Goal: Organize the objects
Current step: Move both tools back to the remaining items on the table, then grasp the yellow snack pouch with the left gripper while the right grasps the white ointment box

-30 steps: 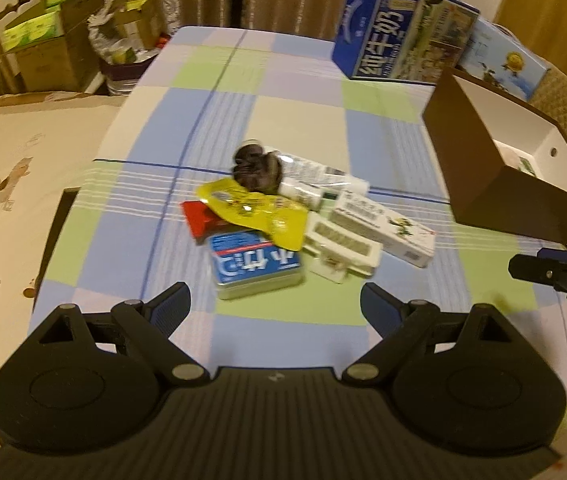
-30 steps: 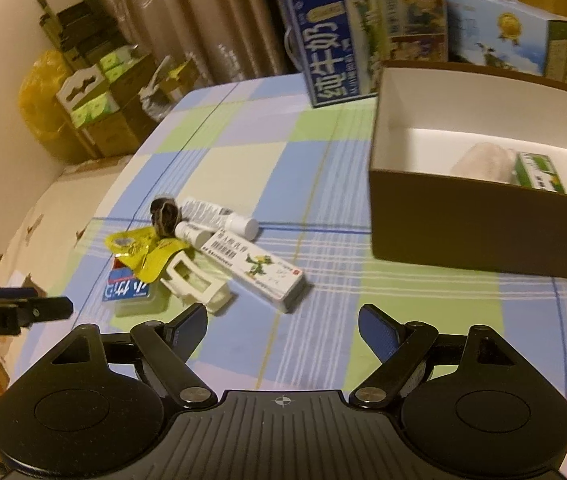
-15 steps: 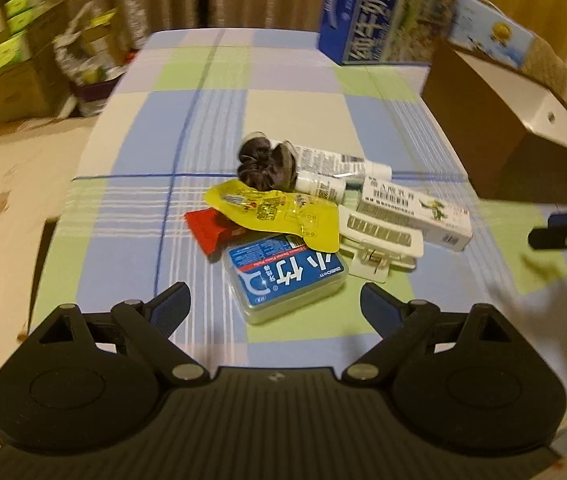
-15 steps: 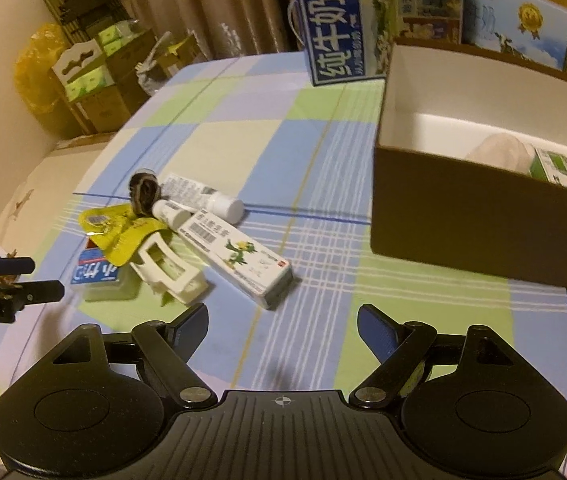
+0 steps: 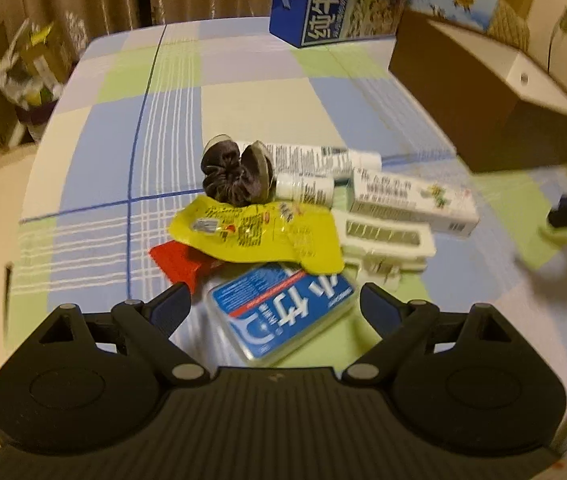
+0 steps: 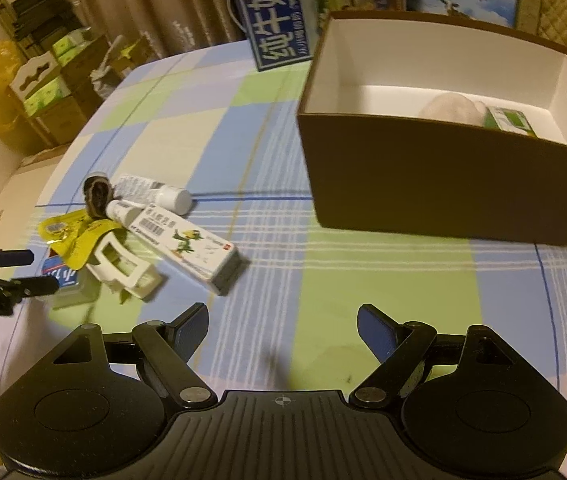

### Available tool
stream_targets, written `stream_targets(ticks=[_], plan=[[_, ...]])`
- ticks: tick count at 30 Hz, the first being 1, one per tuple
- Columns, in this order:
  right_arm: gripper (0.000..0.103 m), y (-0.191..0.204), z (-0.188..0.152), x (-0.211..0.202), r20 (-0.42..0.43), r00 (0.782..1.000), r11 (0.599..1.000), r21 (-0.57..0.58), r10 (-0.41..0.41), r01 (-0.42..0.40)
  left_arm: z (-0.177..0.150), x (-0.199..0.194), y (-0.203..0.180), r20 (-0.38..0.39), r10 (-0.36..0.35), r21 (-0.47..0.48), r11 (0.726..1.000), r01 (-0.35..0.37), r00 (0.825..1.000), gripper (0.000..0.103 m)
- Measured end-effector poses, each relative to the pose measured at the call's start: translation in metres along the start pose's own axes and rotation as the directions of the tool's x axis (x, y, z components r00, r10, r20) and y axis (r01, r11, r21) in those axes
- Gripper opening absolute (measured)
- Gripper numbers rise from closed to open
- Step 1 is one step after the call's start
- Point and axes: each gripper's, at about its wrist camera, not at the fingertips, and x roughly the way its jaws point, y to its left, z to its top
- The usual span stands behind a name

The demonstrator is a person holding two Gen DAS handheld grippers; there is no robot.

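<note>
Item 1. Left claw [image 5: 275, 306]: jaws spread, nothing between the pads. Over the last second it has closed in on the pile; the blue-labelled clear case [image 5: 283, 314] now lies directly between its fingertips at 12 o'clock, where earlier it sat well ahead. Judgement: this case is the pick in hand, and the grasp has not yet been made.

Item 2. Right claw [image 6: 283, 330]: jaws spread, empty, hovering over bare checked cloth of the table [image 6: 363, 280]. It has drifted slightly nearer the pile; not engaged with anything.

Item 3. Pile, at 10 o'clock from the right claw:
- yellow sachet [image 5: 255, 232], overlapping the far corner of the case;
- red packet [image 5: 175, 258], tucked under the sachet at its 8 o'clock;
- dark scrunchie [image 5: 237, 174], at the sachet's 12 o'clock;
- two white tubes [image 5: 315, 160], lying just behind the scrunchie;
- white carton [image 5: 411, 202], at 2 o'clock from the case;
- white hair clip [image 5: 383, 240], touching the carton's near side.

Item 4. Brown box [image 6: 443, 184]: open, white inside, at 1 o'clock from the right claw, well apart from the pile. Already holds a pale rounded item and a green-and-white packet. Judged destination; most of the sorting remains.

Note: the sachet's overlap may drag it along when the case is lifted.
</note>
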Motion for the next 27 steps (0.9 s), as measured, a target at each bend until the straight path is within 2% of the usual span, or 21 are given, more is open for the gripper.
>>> stream_targets(ticks=[3,8,10,14,16,23,25,27], plan=[[0.08,-0.001,0.0,0.001,-0.003,1.0,1.0,0.009,-0.007,0.007,0.006,0.009,0.007,-0.026,-0.045,-0.088,0.995,0.042,0.999,0.086],[0.08,0.0,0.002,0.002,-0.005,1.0,1.0,0.005,-0.008,0.008,0.019,0.025,0.02,-0.042,-0.07,-0.232,0.971,0.058,0.997,0.083],[0.08,0.0,0.002,0.004,-0.008,1.0,1.0,0.005,-0.01,0.01,0.024,0.027,0.023,-0.034,-0.078,-0.274,0.959,0.065,0.996,0.071],[0.08,-0.002,0.002,0.006,-0.015,1.0,1.0,0.011,-0.013,0.014,0.035,0.032,0.027,-0.02,-0.099,-0.357,0.93,0.085,0.995,0.061],[0.08,-0.004,0.003,0.007,-0.019,1.0,1.0,0.016,-0.015,0.015,0.04,0.038,0.029,-0.034,-0.097,-0.391,0.917,0.076,0.995,0.051],[0.08,-0.009,0.003,0.013,-0.032,0.999,0.999,0.029,-0.018,0.019,0.05,0.063,0.031,-0.098,-0.058,-0.5,0.866,0.001,0.993,0.045],[0.08,-0.011,0.003,0.014,-0.036,0.999,0.999,0.033,-0.02,0.021,0.053,0.066,0.033,-0.104,-0.045,-0.523,0.852,-0.016,0.994,0.035],[0.08,-0.013,0.003,0.015,-0.039,0.999,0.999,0.038,-0.02,0.022,0.054,0.069,0.034,-0.109,-0.043,-0.538,0.843,-0.022,0.993,0.03]])
